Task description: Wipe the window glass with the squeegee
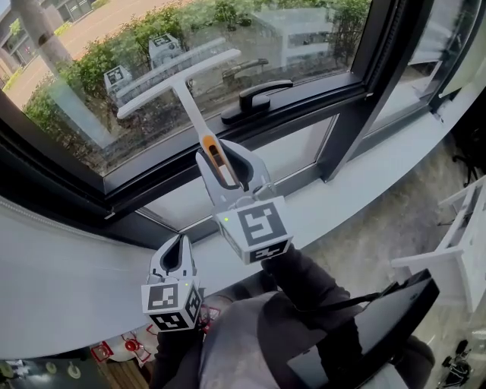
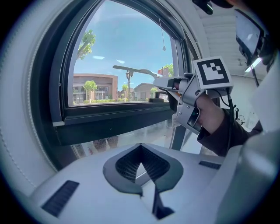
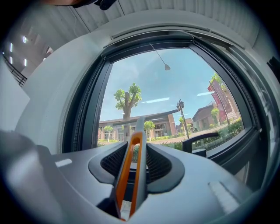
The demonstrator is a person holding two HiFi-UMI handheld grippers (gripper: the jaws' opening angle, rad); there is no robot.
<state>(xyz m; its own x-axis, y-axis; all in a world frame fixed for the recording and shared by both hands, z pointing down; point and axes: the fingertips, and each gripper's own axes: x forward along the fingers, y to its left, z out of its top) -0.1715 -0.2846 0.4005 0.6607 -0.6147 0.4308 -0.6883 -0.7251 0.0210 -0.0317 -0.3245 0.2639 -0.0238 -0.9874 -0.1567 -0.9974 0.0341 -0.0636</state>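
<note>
While the right gripper [image 1: 225, 163] clamps the orange-and-white handle of the white T-shaped plastic squeegee [image 1: 179, 74], blade at the dark-framed window glass [image 1: 304, 38], flat contact and one steady pull would serve best; the left gripper [image 1: 173, 254] hangs closed, empty.

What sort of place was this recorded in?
Indoors, perhaps an office or similar room, right at a dark-framed window with a lever handle. A wide white sill runs beneath it, and shrubs and a road show outside through the glass.
</note>
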